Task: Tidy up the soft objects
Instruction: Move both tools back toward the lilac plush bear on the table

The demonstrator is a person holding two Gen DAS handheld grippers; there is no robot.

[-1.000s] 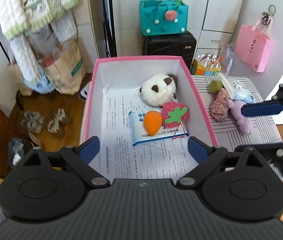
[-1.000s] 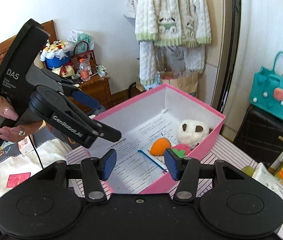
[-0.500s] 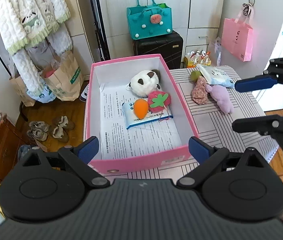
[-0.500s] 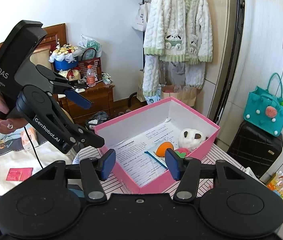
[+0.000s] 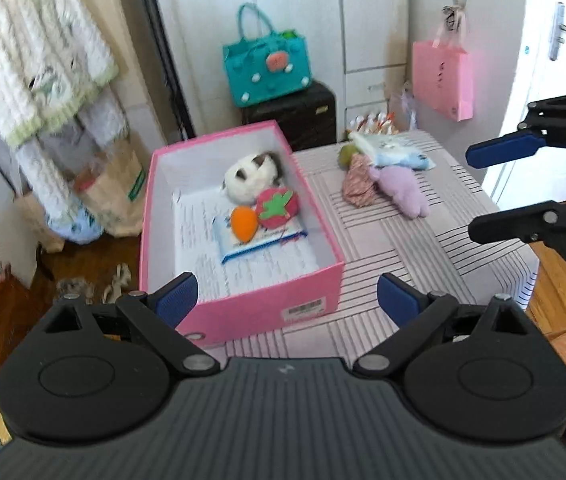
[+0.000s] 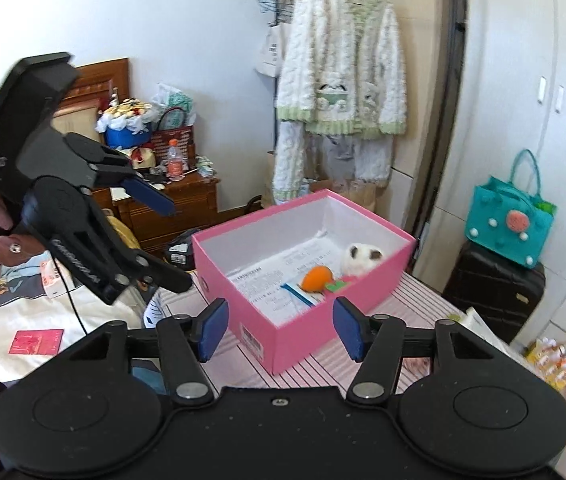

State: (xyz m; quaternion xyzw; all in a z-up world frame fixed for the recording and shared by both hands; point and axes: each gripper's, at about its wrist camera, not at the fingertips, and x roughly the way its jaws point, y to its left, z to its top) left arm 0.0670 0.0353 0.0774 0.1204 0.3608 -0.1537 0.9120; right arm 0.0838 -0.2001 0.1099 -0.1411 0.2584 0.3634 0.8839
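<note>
A pink box (image 5: 243, 308) stands on the striped table (image 5: 403, 248). It holds a white panda plush (image 5: 247, 176), an orange carrot toy (image 5: 243, 224), a red strawberry toy (image 5: 277, 209) and a blue-white packet (image 5: 263, 240). On the table to its right lie a purple plush (image 5: 401, 188), a pinkish fabric toy (image 5: 357, 180), a green ball (image 5: 345, 155) and a light blue packet (image 5: 393, 152). My left gripper (image 5: 287, 299) is open and empty, above the box's near end. My right gripper (image 6: 279, 326) is open and empty, near the box (image 6: 283, 340); it also shows in the left wrist view (image 5: 495, 192).
A teal bag (image 5: 267, 68) sits on a black suitcase (image 5: 299, 116) behind the table. A pink bag (image 5: 441, 78) hangs on the wall at right. A white cardigan (image 6: 343, 84) hangs at left. The other handheld gripper (image 6: 83, 220) is left of the box.
Both grippers have pulled back and up from the box, so more of the table and room shows. Both stay open and empty. The toys have not moved.
</note>
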